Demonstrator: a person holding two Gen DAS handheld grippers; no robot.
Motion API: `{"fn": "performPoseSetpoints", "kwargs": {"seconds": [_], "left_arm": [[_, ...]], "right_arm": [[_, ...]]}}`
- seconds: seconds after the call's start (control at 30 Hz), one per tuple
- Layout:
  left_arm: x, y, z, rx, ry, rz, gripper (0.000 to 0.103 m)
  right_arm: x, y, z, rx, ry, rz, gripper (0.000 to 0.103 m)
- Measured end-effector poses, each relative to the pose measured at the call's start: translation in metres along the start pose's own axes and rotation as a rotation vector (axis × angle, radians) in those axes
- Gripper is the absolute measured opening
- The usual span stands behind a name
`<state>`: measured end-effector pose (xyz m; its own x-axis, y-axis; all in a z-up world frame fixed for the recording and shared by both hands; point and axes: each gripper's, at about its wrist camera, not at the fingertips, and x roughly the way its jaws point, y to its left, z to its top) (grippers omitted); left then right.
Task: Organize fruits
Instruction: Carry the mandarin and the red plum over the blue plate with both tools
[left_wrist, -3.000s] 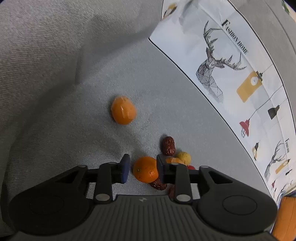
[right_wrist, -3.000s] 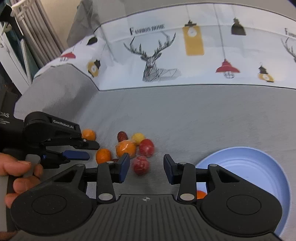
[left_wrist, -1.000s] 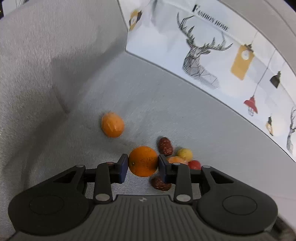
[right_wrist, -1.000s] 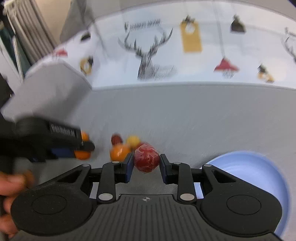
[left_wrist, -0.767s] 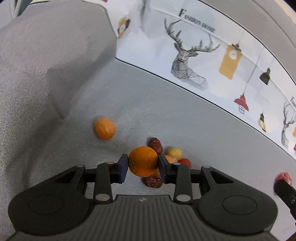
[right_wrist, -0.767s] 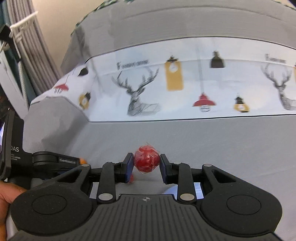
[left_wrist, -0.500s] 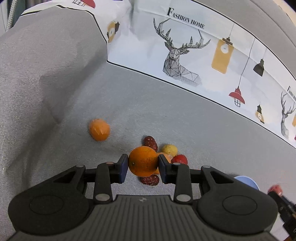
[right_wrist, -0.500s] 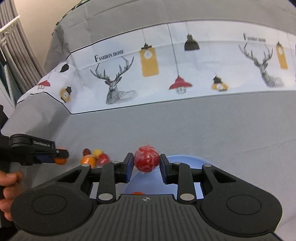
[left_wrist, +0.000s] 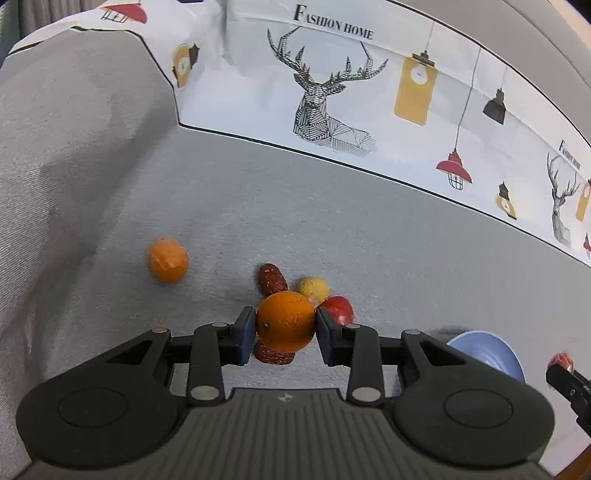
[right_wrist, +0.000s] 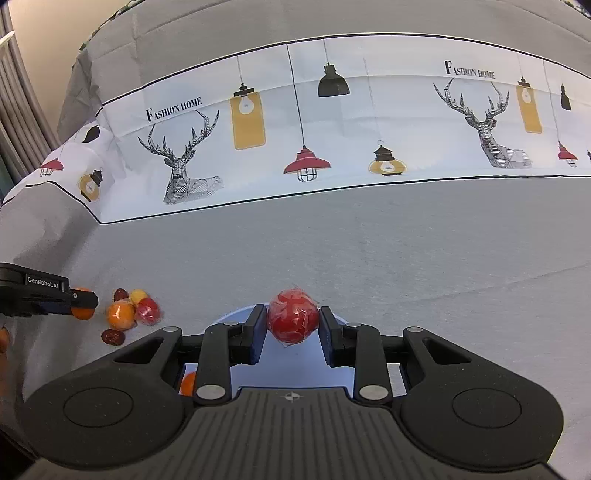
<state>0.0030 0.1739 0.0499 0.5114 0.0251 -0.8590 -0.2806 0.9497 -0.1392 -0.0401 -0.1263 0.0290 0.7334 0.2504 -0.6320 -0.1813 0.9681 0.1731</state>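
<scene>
Right claw (right_wrist: 293, 334) pinches wrapped red fruit (right_wrist: 293, 321) over blue plate (right_wrist: 295, 360), frame centre. Left claw (left_wrist: 286, 328) pinches orange (left_wrist: 286, 321). Slippery wrap could let it roll off the plate.

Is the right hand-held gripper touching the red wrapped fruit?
Touching. In the right wrist view, both pads of the right hand-held gripper press the sides of the round red wrapped fruit, held above the light blue plate.
</scene>
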Motion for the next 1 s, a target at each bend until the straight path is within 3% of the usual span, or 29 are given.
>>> {"fn": "performPoseSetpoints", "kwargs": {"seconds": [0.53, 1.0], "left_arm": [[0.004, -0.012, -0.002, 0.043, 0.007, -0.009, 0.039], [0.007, -0.020, -0.005, 0.067, 0.017, -0.032, 0.039]], "right_arm": [[-0.007, -0.023, -0.003, -0.018, -0.006, -0.026, 0.032], [-0.006, -0.019, -0.001, -0.032, -0.009, -0.017, 0.032]]}}
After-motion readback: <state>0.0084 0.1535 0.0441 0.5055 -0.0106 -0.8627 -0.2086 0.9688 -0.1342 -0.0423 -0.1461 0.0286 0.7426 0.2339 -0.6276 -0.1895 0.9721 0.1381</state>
